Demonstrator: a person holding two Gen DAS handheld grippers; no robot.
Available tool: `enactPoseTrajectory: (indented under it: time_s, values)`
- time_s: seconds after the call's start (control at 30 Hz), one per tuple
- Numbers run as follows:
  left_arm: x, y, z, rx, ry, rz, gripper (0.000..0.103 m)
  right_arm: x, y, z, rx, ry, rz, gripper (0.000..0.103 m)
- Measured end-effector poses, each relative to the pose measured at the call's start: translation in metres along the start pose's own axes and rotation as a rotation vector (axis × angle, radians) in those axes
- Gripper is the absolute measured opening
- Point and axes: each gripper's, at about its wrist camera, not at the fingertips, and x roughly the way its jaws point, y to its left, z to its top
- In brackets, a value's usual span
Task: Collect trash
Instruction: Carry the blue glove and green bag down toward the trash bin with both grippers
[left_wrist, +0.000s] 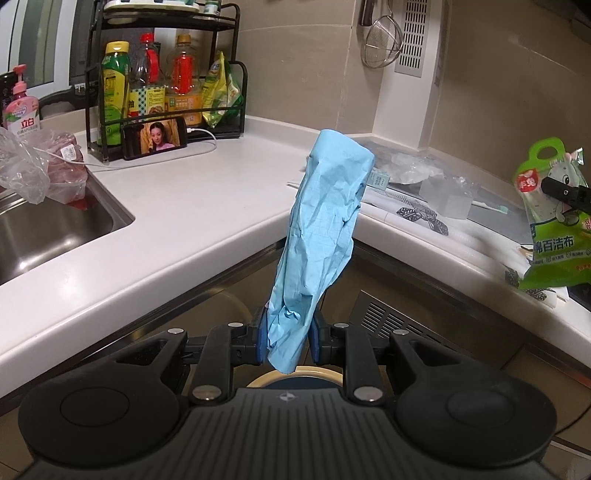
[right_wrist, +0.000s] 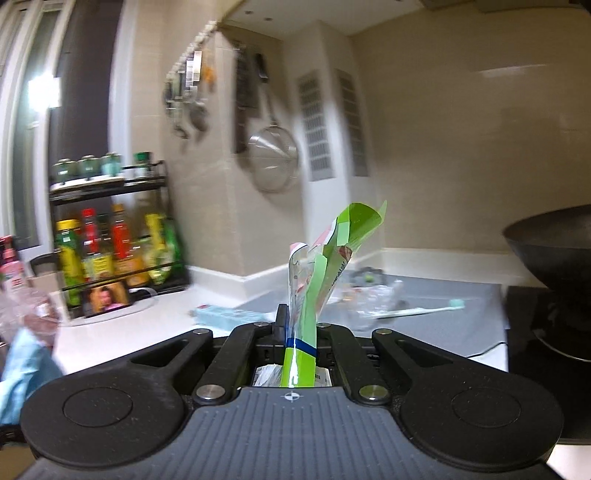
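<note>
Left gripper (left_wrist: 286, 341) is clamped on 1 crumpled blue bag (left_wrist: 325, 229); right gripper (right_wrist: 295, 341) is clamped on 1 green wrapper (right_wrist: 325, 266) above the counter (left_wrist: 192, 199).

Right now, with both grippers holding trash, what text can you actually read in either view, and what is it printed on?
"立白": pink pump bottle beside the sink.
"百洁布": green package held in the right gripper; a character before it is cut off.
Small red badge near the top of that package: too blurred to read.
Oil bottle labels on the black rack: too small.
Phone screen: a picture, no text.
Blue crumpled sheet in the left gripper: no text.
</note>
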Motion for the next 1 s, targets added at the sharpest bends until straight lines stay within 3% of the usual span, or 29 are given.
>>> enactPoseTrajectory:
  time_s: [0.3,0.53,0.63,1.0]
  values:
    - [0.002,0.001,-0.012,0.018,0.022,0.004,0.024,-0.021,0.057,-0.026,-0.058,0.121,0.179,0.003]
    - [0.004,-0.001,-0.022,0.031,0.039,0.001,0.024,-0.023,0.090,-0.063,-0.066,0.282,0.270,0.003]
    - [0.006,-0.003,-0.025,0.036,0.050,-0.002,0.024,-0.024,0.098,-0.076,-0.069,0.334,0.292,0.003]
    - [0.014,-0.005,-0.032,0.036,0.091,-0.001,0.024,-0.018,0.111,-0.083,-0.122,0.391,0.306,0.003]
